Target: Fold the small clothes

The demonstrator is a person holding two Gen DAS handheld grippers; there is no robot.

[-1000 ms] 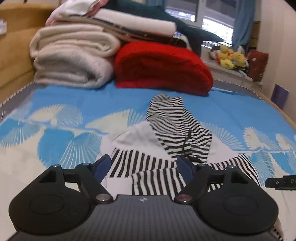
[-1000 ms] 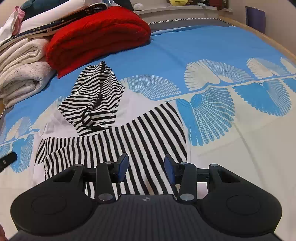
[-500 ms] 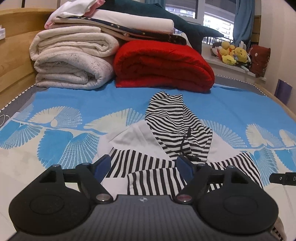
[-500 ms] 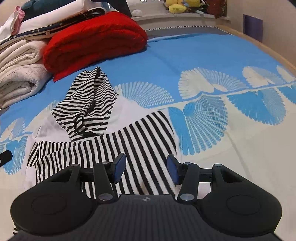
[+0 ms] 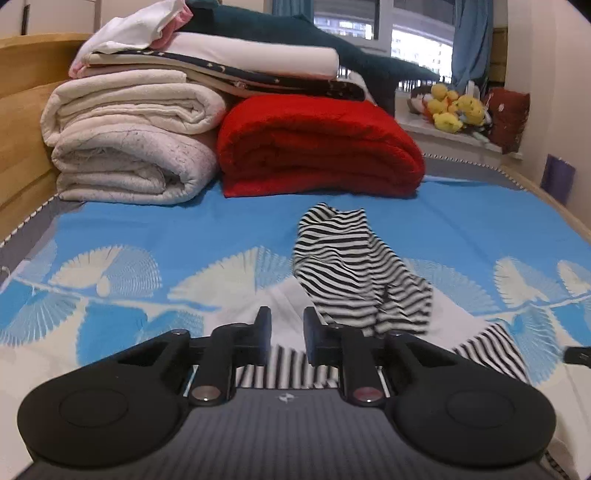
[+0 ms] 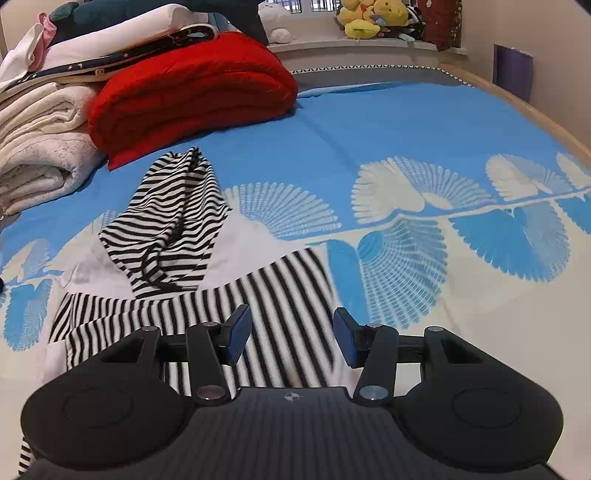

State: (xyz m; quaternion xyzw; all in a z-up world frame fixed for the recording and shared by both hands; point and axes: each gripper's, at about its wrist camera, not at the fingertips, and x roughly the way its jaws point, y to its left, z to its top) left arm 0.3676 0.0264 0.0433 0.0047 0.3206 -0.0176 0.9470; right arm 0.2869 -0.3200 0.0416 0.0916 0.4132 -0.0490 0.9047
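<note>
A bed covered in a bright blue sheet with white fan-shaped leaf prints (image 5: 155,229) fills the room's foreground, edged by a light wooden frame (image 6: 517,103). A tall wooden headboard (image 5: 22,122) stands at the left. Against it sit folded cream quilts (image 5: 129,147), a rolled red fleece blanket (image 5: 317,144) beside them, and white and dark bedding stacked above. Behind, a window (image 5: 369,18) with blue curtains (image 5: 472,40) shows daylight. Yellow plush toys (image 6: 365,16) crowd the white sill. The wall at the right is pale cream (image 6: 561,44).
</note>
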